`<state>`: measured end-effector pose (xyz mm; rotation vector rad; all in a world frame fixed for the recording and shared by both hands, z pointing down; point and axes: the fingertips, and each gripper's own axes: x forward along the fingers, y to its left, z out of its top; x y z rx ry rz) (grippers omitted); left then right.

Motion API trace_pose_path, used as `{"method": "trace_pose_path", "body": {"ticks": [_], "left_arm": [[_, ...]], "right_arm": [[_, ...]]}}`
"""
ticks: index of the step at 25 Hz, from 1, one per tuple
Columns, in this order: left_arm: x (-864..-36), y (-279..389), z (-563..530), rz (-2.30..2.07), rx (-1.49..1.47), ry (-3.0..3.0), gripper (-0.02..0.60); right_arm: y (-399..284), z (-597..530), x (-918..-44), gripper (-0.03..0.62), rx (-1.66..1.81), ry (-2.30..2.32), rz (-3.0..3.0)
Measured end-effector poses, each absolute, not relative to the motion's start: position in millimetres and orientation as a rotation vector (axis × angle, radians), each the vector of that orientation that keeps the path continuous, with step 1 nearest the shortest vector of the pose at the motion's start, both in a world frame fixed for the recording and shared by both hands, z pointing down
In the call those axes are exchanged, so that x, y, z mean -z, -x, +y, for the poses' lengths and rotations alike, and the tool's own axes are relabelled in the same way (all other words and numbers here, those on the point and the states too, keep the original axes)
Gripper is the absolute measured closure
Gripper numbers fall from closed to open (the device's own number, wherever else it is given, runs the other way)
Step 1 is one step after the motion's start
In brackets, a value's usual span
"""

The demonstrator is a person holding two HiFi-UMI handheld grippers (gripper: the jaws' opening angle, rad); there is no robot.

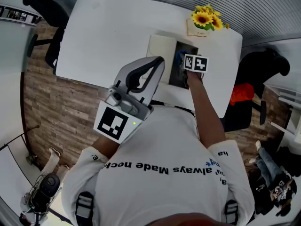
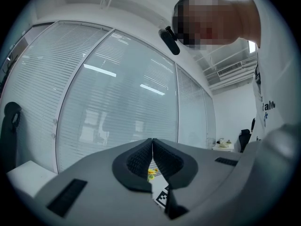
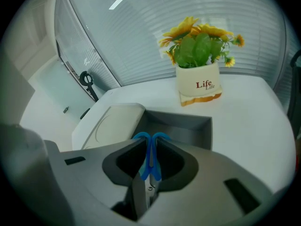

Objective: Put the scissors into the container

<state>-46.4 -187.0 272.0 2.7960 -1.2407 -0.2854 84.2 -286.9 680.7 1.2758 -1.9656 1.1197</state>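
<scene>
The right gripper [image 3: 150, 144] has its fingers clamped on the blue handles of the scissors [image 3: 151, 167], just above the open grey container [image 3: 190, 125] on the white desk [image 3: 249, 121] (a sunflower pot [image 3: 198, 83] stands behind). The left gripper [image 2: 152, 149], raised off the desk, has its fingers pressed together on nothing.

Blue-handled scissors [image 3: 149, 160] in right claw [image 3: 149, 142], handles toward open grey container [image 3: 186, 125].

An office: black swivel chairs [image 1: 47, 8], white table [image 1: 117, 32], blinds [image 2: 122, 102] behind glass walls [image 2: 193, 107].
</scene>
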Motion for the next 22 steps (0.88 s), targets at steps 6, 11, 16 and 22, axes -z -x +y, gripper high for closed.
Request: {"method": "trace_pose_path", "body": {"ticks": [6, 11, 16, 22], "left_arm": [[-275.4, 51.0, -186.7, -1.259, 0.288, -2.781, 0.561], [-276.0, 54.3, -186.7, -1.272, 0.294, -2.771, 0.561], [-275.0, 58.2, -186.9, -1.283, 0.291, -2.769, 0.561], [-275.6, 62.3, -186.0, -1.287, 0.280, -2.769, 0.561]], "right_arm": [[-82.1, -287.7, -689.7, 0.513, -1.135, -1.268, -1.940], [-81.0, -289.4, -697.6, 0.513, -1.147, -1.263, -1.920], [-79.7, -291.5, -701.7, 0.513, -1.152, -1.259, -1.900], [-76.1, -294.1, -707.1, 0.513, -1.149, -1.253, -1.885]]}}
